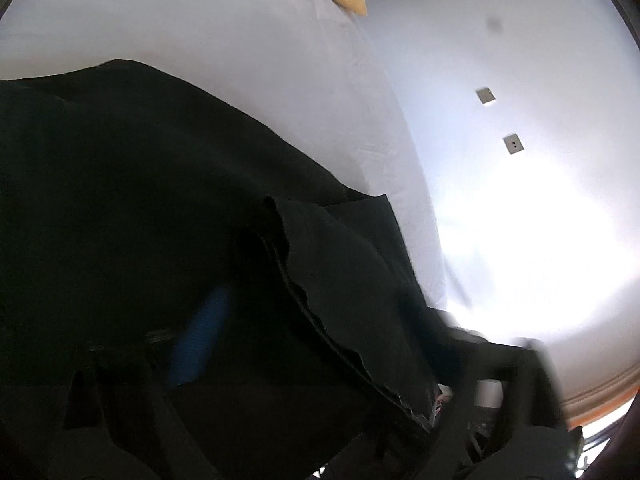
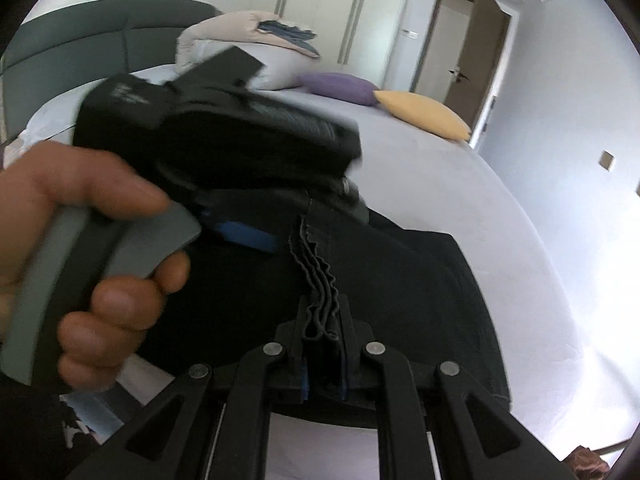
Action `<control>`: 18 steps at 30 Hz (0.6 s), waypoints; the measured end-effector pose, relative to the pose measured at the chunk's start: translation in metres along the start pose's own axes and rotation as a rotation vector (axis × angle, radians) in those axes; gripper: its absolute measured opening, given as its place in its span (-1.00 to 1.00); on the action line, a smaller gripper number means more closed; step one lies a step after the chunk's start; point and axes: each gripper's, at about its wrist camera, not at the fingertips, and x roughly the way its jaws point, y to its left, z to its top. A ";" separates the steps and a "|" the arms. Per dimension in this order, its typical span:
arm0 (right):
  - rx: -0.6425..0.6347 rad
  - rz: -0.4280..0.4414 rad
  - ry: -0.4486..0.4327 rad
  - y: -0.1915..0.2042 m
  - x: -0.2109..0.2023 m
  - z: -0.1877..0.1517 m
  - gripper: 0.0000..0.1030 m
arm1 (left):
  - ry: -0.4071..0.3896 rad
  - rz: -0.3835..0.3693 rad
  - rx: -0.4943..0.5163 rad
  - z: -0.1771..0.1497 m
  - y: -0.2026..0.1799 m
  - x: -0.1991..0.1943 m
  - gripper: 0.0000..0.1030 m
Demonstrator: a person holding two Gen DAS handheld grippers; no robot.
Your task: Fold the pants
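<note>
Pants [image 2: 400, 280] | hem pinched between right gripper [image 2: 322, 344] pads, cloth trailing ahead | left gripper [image 2: 280, 236] nearby, grip unclear

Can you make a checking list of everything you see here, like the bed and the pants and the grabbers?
Surface: bed with a pale sheet, grey headboard behind.
Job's things: black pants lying on the bed, a bunched edge lifted.
Clutter: purple pillow, yellow pillow, pile of bedding near the headboard.
Grippers: right hand-held gripper shut on the pants' bunched edge; left hand-held gripper, held by a hand, sits at the same edge; cannot tell whether it grips.
Cables: nothing seen.
Surroundings: wardrobe doors, open brown door, white wall with two small plates.
</note>
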 end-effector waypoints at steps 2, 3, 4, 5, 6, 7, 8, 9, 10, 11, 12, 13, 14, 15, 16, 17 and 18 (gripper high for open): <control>-0.017 0.018 0.002 0.008 0.001 0.003 -0.76 | 0.031 0.035 0.002 0.001 0.010 -0.002 -0.53; -0.023 0.030 0.004 0.011 0.001 0.005 -0.76 | 0.029 0.036 0.008 0.002 0.014 -0.006 -0.62; -0.030 0.042 0.005 0.016 0.001 0.007 -0.76 | 0.026 0.048 0.024 0.003 0.017 -0.012 -0.66; -0.044 0.054 0.004 0.021 0.000 0.008 -0.76 | 0.026 0.057 0.040 0.004 0.017 -0.017 -0.70; -0.059 0.064 0.003 0.027 0.000 0.007 -0.76 | 0.025 0.070 0.063 0.006 0.018 -0.024 -0.74; -0.074 0.076 0.002 0.033 0.000 0.009 -0.76 | 0.024 0.080 0.082 0.008 0.019 -0.029 -0.75; -0.086 0.094 0.000 0.038 0.000 0.012 -0.76 | 0.023 0.092 0.103 0.011 0.019 -0.035 -0.76; -0.095 0.112 -0.005 0.043 -0.001 0.016 -0.76 | 0.020 0.105 0.124 0.014 0.019 -0.041 -0.76; -0.102 0.123 -0.008 0.048 0.000 0.019 -0.76 | 0.015 0.117 0.149 0.018 0.021 -0.049 -0.76; -0.115 0.137 -0.015 0.054 0.000 0.024 -0.76 | 0.013 0.126 0.166 0.021 0.022 -0.056 -0.76; -0.124 0.147 -0.019 0.058 0.001 0.028 -0.76 | 0.012 0.135 0.181 0.023 0.024 -0.062 -0.76; -0.128 0.164 -0.022 0.063 0.002 0.031 -0.76 | 0.010 0.147 0.197 0.027 0.027 -0.070 -0.76; -0.125 0.182 -0.020 0.065 0.003 0.035 -0.76 | 0.009 0.160 0.210 0.029 0.030 -0.075 -0.76; -0.118 0.202 -0.014 0.066 0.007 0.040 -0.76 | 0.007 0.174 0.220 0.030 0.033 -0.081 -0.76; -0.109 0.226 -0.005 0.070 0.011 0.044 -0.76 | 0.006 0.190 0.228 0.031 0.038 -0.086 -0.76; -0.108 0.240 -0.002 0.073 0.015 0.047 -0.76 | 0.004 0.205 0.233 0.032 0.043 -0.091 -0.76; -0.110 0.246 0.002 0.076 0.018 0.049 -0.76 | 0.002 0.214 0.232 0.032 0.048 -0.095 -0.76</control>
